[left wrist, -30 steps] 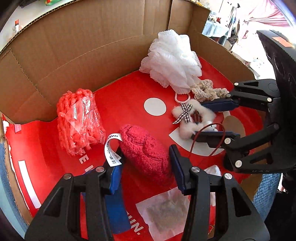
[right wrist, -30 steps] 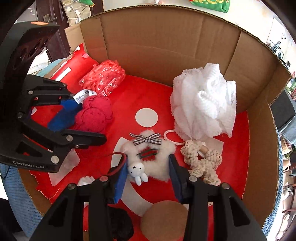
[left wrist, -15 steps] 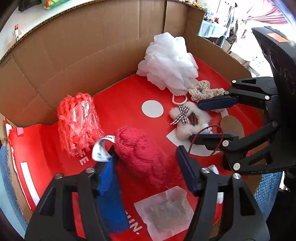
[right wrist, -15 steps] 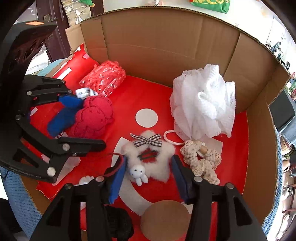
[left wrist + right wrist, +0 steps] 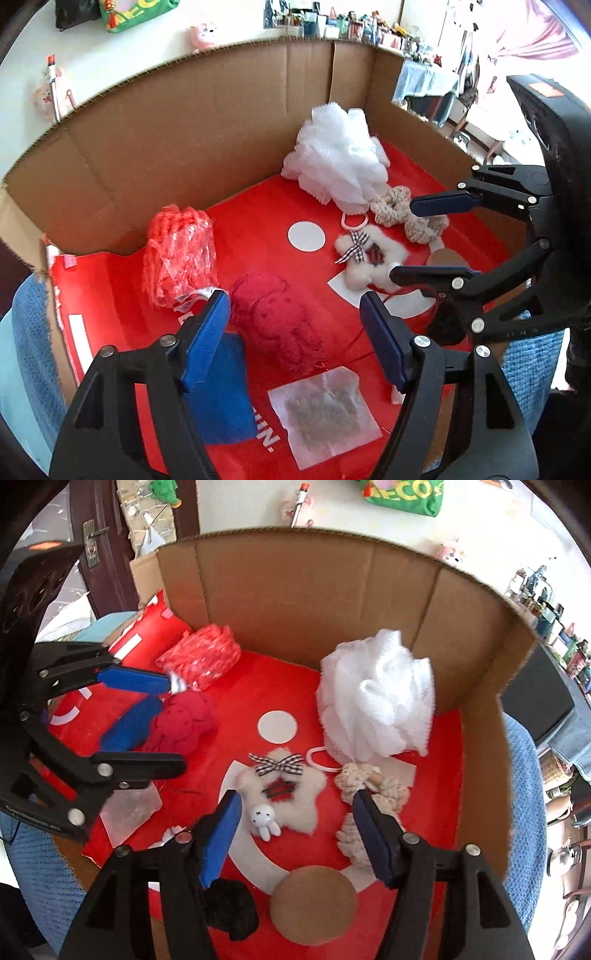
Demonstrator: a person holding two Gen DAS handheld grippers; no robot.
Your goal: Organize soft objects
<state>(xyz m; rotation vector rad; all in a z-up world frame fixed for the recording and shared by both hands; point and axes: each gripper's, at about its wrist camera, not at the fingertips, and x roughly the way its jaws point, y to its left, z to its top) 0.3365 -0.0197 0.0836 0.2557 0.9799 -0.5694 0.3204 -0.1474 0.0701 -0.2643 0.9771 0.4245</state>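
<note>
**Both grippers releasing soft items onto the box floor**

We see the left gripper point(image 5: 295, 317), jaws opening, its pads clear of the dark red knitted piece point(image 5: 275, 325) lying between them. The right gripper point(image 5: 295, 823), jaws likewise opening, straddles the white plush star point(image 5: 286, 797) without touching it. Both items rest on the red floor of the cardboard box point(image 5: 184, 147), evidently set down apart so that each stays separately reachable.
</note>
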